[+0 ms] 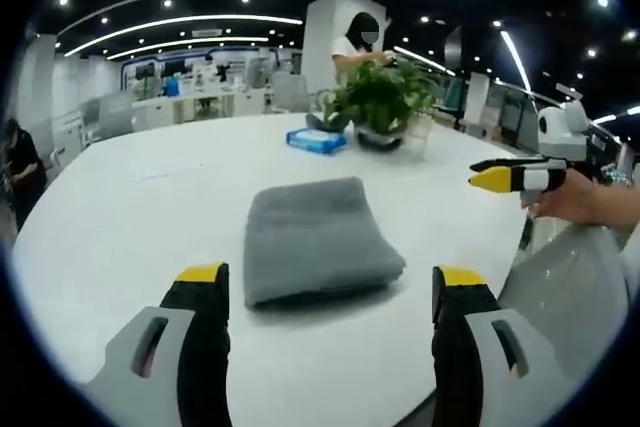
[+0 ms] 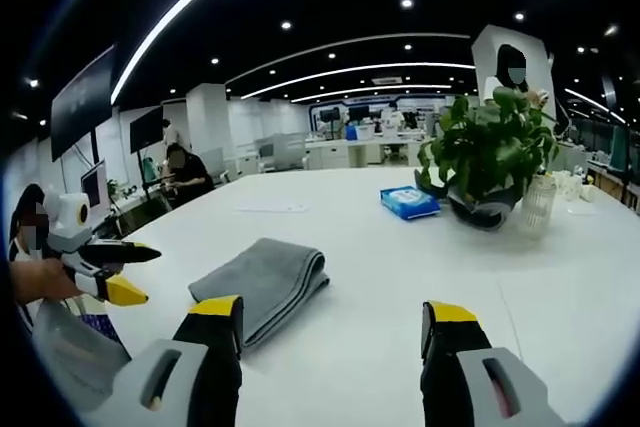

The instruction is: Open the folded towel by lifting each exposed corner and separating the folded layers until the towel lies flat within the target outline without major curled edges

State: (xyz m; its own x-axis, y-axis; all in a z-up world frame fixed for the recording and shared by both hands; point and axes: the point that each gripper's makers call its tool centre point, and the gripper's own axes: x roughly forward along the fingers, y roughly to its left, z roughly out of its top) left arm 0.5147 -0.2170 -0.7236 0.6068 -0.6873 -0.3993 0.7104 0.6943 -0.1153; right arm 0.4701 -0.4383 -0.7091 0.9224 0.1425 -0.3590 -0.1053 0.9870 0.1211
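Observation:
A grey towel [image 1: 315, 237], folded into a thick rectangle, lies on the white table [image 1: 140, 217]. My left gripper [image 1: 330, 282] hovers just short of its near edge, jaws spread wide with nothing between them. In the right gripper view the towel [image 2: 262, 282] lies left of centre, its folded layers showing along the right side. My right gripper [image 2: 333, 312] is open and empty, beside the towel's near corner. Each gripper also enters the other's view: the right gripper [image 1: 510, 177] off the table's right edge, the left gripper [image 2: 118, 272] at the far left, held in a hand.
A potted plant [image 1: 385, 97] and a blue tissue pack [image 1: 316, 140] stand at the far side of the table, with a glass jar [image 2: 537, 205] beside the plant. A person [image 2: 185, 172] sits at a desk behind. The table's rounded edge runs close on the right [image 1: 500, 277].

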